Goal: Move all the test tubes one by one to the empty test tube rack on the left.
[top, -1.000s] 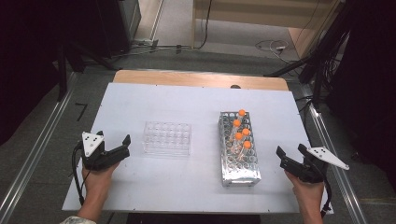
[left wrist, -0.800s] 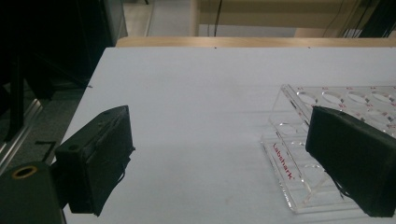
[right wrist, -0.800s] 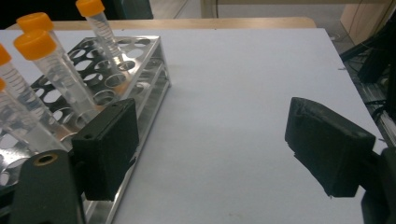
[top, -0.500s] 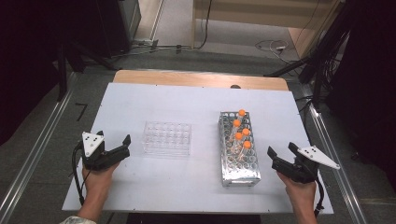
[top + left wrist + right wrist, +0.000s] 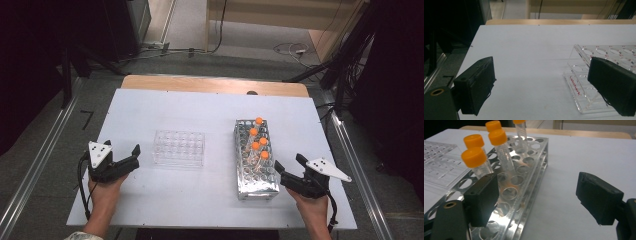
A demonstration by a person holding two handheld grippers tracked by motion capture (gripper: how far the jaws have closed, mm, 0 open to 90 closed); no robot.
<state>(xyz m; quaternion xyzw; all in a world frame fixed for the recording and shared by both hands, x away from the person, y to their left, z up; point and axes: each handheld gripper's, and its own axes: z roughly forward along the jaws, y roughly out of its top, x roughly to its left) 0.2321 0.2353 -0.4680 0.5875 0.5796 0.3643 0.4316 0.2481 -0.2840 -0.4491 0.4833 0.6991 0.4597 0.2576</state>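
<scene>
While both hands rest at the near edge of the white surface (image 5: 210, 107), each holds its tongs released, with nothing between the jaws. On the person's left, the left tongs (image 5: 129, 157) hover low over the surface near its left edge, jaws spread wide and aimed toward the clear plastic well rack (image 5: 178, 148), which lies just beyond them; in the left gripper view the left tongs (image 5: 544, 87) frame bare surface, and the rack's (image 5: 599, 72) slanted near corner, with red lettering on its side, sits behind the jaw that rises at the right. On the person's right, the right tongs (image 5: 290, 167) stand just beside the near right corner of the metal tube rack (image 5: 255, 172), their jaws parted and apart from it as far as the high view shows. In the right gripper view the right tongs (image 5: 544, 195) straddle that rack's (image 5: 529, 170) side wall, one jaw over the holes and the other over bare surface. Farther along, five tubes with orange caps (image 5: 474, 157) stand in the rack's middle and far holes, some leaning slightly. Beyond the racks, the surface runs to a wooden edge strip (image 5: 215, 85), then the floor with cables (image 5: 292, 49).
</scene>
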